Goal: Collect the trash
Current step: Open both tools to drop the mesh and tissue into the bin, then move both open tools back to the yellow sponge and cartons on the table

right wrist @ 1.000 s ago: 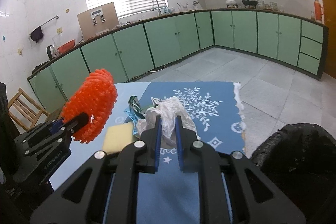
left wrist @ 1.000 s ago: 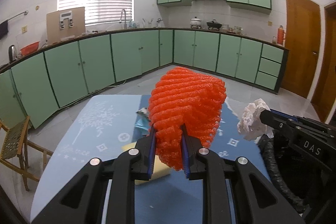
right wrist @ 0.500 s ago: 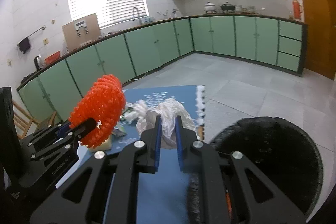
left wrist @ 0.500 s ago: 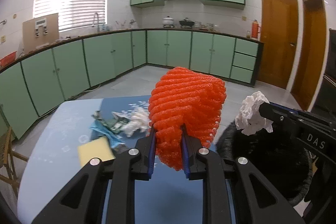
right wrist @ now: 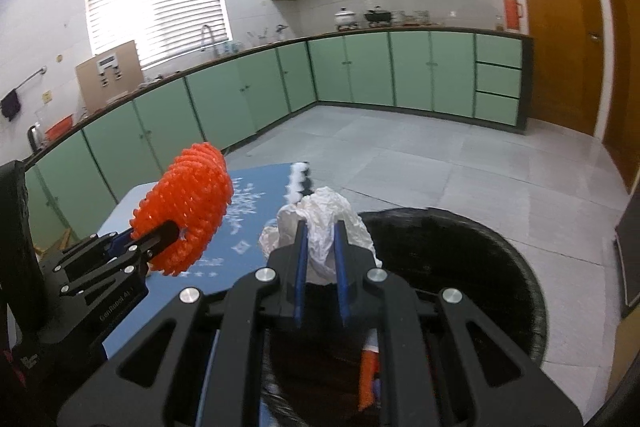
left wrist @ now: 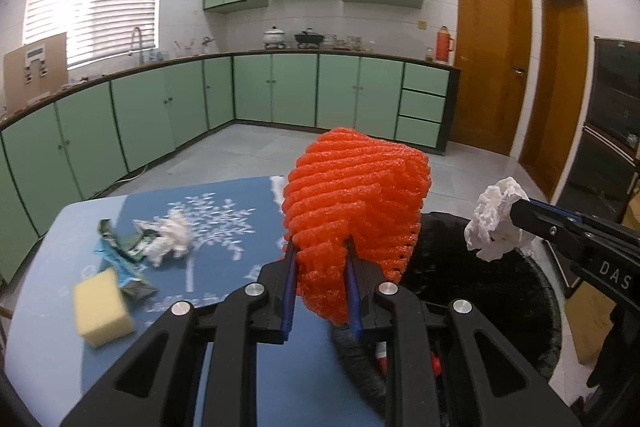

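Observation:
My left gripper is shut on an orange foam fruit net and holds it in the air at the table's right edge, beside the black-lined trash bin. The net also shows in the right wrist view. My right gripper is shut on a crumpled white tissue over the bin's near rim; the tissue shows in the left wrist view. Some trash lies inside the bin.
On the blue tablecloth lie a yellow sponge, a green-blue wrapper and a white crumpled tissue. Green kitchen cabinets line the walls. A dark appliance stands at right.
Both grippers have swung right with their loads, from over the table to the bin. The table trash now lies at the left.

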Motion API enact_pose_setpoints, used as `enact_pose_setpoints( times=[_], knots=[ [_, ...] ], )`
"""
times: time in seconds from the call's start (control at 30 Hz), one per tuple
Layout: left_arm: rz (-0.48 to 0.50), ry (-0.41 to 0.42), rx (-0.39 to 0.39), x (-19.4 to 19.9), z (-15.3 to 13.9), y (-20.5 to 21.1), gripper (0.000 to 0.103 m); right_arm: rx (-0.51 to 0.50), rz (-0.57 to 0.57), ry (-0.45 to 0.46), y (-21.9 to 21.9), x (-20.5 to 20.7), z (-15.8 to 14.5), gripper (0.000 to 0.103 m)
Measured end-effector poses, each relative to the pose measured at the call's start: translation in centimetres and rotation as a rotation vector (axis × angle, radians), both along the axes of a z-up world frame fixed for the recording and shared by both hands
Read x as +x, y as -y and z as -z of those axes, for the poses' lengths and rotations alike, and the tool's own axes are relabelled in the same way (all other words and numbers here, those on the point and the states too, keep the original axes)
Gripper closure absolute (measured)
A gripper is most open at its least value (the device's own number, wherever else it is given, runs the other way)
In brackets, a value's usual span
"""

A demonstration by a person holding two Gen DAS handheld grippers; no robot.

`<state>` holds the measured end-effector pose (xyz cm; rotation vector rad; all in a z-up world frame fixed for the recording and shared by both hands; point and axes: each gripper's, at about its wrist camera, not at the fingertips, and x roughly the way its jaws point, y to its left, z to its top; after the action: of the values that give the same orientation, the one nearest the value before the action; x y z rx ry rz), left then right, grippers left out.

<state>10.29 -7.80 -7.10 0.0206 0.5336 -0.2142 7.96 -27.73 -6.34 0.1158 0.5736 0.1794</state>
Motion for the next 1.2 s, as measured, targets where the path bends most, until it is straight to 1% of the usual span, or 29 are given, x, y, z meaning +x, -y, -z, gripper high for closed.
enact_pose_setpoints(
  times=[0.3, 0.53, 0.67, 0.73, 0.77, 0.83, 0.87, 0.93, 1.0, 1.03, 1.1, 1.13, 1.2],
  knots=[
    [0.089, -0.029, -0.006, 0.9, 1.7, 5.6, 0.082, -0.018, 0.104, -0.032, 5.9, -1.0, 2.4, 0.091],
    [0.123, -0.058, -0.008, 2.1, 3.1, 8.7, 0.082, -0.020, 0.154, -0.069, 9.1, -0.7, 4.6, 0.091],
    [0.143, -0.081, -0.015, 2.8, 3.7, 10.2, 0.082, -0.024, 0.168, -0.090, 10.1, -0.4, 5.8, 0.091],
    [0.153, -0.090, -0.014, 3.0, 4.0, 10.7, 0.079, -0.027, 0.175, -0.102, 10.5, 0.0, 6.3, 0.091],
    [0.166, -0.099, -0.017, 3.1, 4.2, 10.9, 0.072, -0.029, 0.178, -0.106, 10.6, 0.0, 6.5, 0.088],
    [0.179, -0.105, -0.015, 3.2, 4.3, 11.1, 0.061, -0.031, 0.190, -0.118, 10.8, -0.1, 7.0, 0.087],
    [0.189, -0.106, -0.016, 3.1, 4.3, 11.2, 0.058, -0.029, 0.196, -0.124, 10.7, 0.0, 7.0, 0.085],
    [0.202, -0.106, -0.019, 2.8, 4.3, 11.1, 0.050, -0.029, 0.209, -0.129, 11.1, -0.1, 7.3, 0.071],
    [0.207, -0.112, -0.037, 2.7, 4.2, 10.8, 0.044, -0.031, 0.222, -0.131, 11.1, -0.2, 7.5, 0.052],
    [0.205, -0.111, -0.039, 2.6, 4.2, 10.6, 0.044, -0.035, 0.230, -0.128, 11.1, -0.4, 7.5, 0.049],
    [0.199, -0.109, -0.037, 2.4, 4.0, 10.1, 0.044, -0.038, 0.244, -0.122, 10.9, -0.5, 7.4, 0.029],
    [0.197, -0.109, -0.038, 2.4, 3.9, 9.8, 0.044, -0.034, 0.249, -0.115, 10.7, -0.7, 7.3, 0.026],
    [0.181, -0.095, -0.036, 2.0, 3.5, 8.9, 0.042, -0.033, 0.258, -0.108, 10.2, -0.9, 6.9, 0.015]
  ],
)
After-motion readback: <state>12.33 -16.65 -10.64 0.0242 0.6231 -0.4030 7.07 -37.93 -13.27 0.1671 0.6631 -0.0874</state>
